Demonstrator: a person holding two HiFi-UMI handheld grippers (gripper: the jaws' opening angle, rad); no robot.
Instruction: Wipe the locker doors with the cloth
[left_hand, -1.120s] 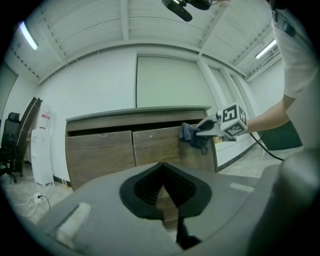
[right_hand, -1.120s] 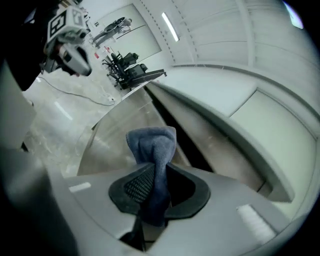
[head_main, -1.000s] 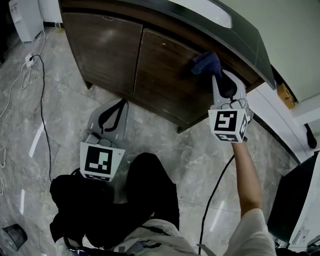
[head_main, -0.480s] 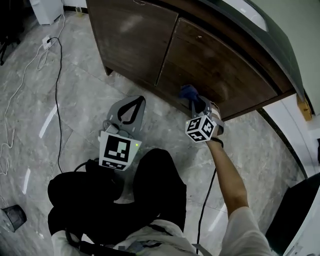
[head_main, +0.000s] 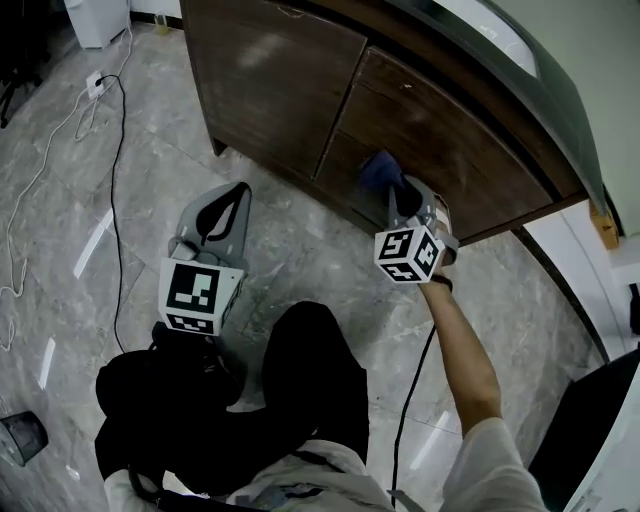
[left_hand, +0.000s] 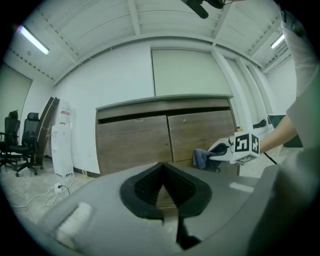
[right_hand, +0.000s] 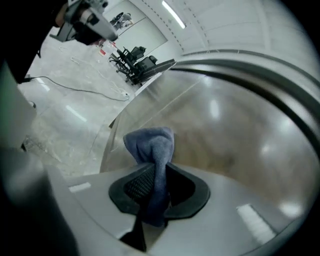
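Your right tongs (head_main: 392, 190) are clamped on the blue cloth (head_main: 377, 170), holding it against the lower part of the right-hand locker door (head_main: 455, 140). Your left tongs (head_main: 232, 192) are closed and empty, low over the floor (head_main: 290, 240). The red label on the white water dispenser (left_hand: 62, 137) is too small to read.

Blue cloth (head_main: 378, 172) — low against locker door (head_main: 462, 150)

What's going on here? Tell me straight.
A person holds a gripper in each hand. The right gripper is shut on a blue cloth, holding it at the lower part of the right-hand dark brown wooden locker door. The left gripper is shut and empty, over the grey marble floor.
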